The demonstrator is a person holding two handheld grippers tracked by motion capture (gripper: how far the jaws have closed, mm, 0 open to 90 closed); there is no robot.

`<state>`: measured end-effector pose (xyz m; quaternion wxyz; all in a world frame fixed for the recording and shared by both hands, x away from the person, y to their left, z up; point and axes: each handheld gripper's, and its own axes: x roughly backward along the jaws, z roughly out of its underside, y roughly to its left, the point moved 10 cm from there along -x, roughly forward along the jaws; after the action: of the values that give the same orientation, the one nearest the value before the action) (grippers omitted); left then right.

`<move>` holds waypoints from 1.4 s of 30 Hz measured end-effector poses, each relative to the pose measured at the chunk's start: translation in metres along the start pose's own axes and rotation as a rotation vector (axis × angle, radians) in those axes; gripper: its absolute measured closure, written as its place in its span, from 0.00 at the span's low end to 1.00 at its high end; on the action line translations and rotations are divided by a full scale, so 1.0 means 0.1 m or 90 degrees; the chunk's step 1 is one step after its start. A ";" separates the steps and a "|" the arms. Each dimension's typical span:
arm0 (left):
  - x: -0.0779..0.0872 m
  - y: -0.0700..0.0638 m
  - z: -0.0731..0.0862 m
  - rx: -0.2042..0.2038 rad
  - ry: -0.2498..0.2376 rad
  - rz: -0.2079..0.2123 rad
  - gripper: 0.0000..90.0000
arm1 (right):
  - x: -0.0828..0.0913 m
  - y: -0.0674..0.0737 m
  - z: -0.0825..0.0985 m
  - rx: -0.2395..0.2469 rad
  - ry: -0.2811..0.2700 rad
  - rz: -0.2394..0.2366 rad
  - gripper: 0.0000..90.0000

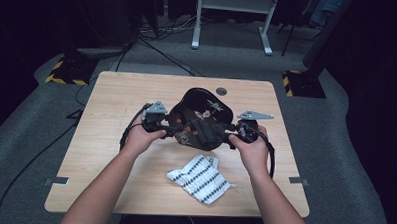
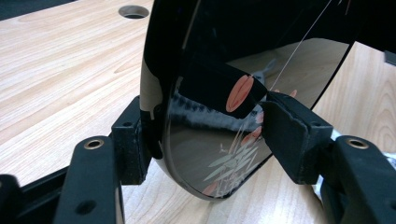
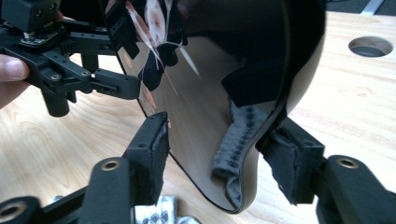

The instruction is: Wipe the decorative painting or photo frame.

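Observation:
A black lacquered plate [image 1: 201,117] painted with leaves and pink petals stands tilted on its edge on the wooden table [image 1: 110,154], between my two grippers. My left gripper [image 1: 173,127] straddles the plate's left rim and my right gripper [image 1: 230,135] its right rim. In the left gripper view the plate [image 2: 261,42] sits between the spread jaws of my left gripper [image 2: 208,116], its back resting on the outer pad [image 2: 133,140]. In the right gripper view the plate [image 3: 210,84] leans in my right gripper [image 3: 219,135], with the jaws standing wide. Neither gripper squeezes the plate.
A white cloth with dark dotted stripes [image 1: 200,178] lies crumpled on the table near the front edge, just below the plate. A round cable hole [image 1: 221,91] sits at the table's far edge. Cables [image 1: 128,132] trail from both grippers.

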<state>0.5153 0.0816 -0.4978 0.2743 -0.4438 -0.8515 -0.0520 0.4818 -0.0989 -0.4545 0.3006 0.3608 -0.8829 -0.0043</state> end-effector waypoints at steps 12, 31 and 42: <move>0.08 0.03 -0.03 0.011 -0.014 -0.023 0.31 | 0.00 -0.09 -0.02 0.015 -0.011 0.027 0.41; 0.54 -0.68 0.22 -0.012 -0.024 -0.001 0.31 | 0.16 -0.15 0.06 0.016 -0.002 0.048 0.40; 0.38 -1.02 0.60 0.003 0.044 0.038 0.32 | 0.17 -0.19 0.28 0.020 -0.003 0.063 0.37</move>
<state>0.3924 0.0675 -0.5134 0.3061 -0.4665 -0.8279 -0.0573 0.4694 -0.1293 -0.4730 0.2925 0.3215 -0.9003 0.0236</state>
